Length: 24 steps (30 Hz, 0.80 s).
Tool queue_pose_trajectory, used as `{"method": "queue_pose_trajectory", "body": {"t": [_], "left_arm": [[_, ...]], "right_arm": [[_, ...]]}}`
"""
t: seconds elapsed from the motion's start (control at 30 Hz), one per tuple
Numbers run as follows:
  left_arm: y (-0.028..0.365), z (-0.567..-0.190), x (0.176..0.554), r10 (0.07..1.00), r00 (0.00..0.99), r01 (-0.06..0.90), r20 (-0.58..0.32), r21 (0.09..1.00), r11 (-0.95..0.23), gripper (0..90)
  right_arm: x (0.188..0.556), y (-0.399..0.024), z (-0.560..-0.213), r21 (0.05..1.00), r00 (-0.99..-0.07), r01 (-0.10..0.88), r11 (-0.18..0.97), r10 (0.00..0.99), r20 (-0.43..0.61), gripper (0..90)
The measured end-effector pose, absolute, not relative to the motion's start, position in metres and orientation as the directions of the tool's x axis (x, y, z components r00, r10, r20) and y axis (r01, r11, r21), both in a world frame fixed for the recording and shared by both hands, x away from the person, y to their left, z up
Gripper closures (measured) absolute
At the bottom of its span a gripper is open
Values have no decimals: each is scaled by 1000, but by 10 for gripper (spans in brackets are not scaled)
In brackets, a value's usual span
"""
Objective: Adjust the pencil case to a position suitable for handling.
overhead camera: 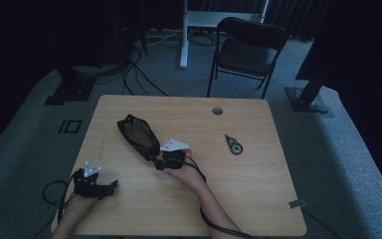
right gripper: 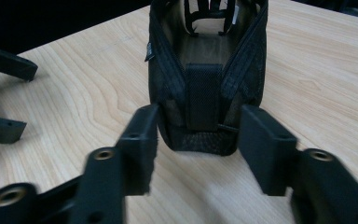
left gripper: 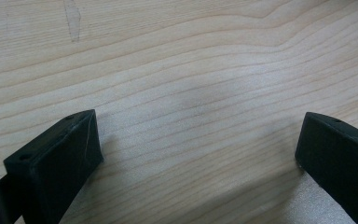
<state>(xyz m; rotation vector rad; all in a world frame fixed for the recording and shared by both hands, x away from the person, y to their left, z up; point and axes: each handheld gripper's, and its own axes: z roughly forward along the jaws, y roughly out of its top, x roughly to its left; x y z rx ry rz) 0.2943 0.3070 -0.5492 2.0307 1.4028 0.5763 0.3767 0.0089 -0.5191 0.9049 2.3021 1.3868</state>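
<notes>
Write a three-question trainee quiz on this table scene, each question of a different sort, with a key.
1. True or false: the left gripper has something between its fingers.
2. Multiple choice: the end of the black mesh pouch lies where? A) between the right gripper's fingers B) under the folding chair C) in the left gripper
3. Short answer: what small thing lies alone on the table, to the right of the pouch in the high view?

Key: 1. False; they stand apart over bare wood. 2. A; whether the fingers already press on it cannot be told. 3. A correction tape dispenser, by its look.
</notes>
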Motion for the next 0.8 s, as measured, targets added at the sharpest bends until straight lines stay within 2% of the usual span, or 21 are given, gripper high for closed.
{"method": "queue_pose_trajectory", "body": {"t": [0.1,0.57,0.6,0.67,0.8], "left_arm": [[307,-549,294,937,348,678,16,686,-264,2],[307,-549,294,937,348,678,16,686,-264,2],[307,-549,294,938,347,678,16,687,-262,2],[307,-549,294,937,348,678,16,686,-264,2],[307,-549,294,938,347,678,15,687,-262,2]], "right_arm": [[379,11,-520,870,-758,352,346,651,47,560],[383,20,-524,854,-748,356,380,663,17,610],[383,21,-524,853,-750,356,381,661,17,624],[382,22,-524,856,-754,335,394,657,-7,711],[382,22,-523,850,-756,348,395,654,5,724]]}}
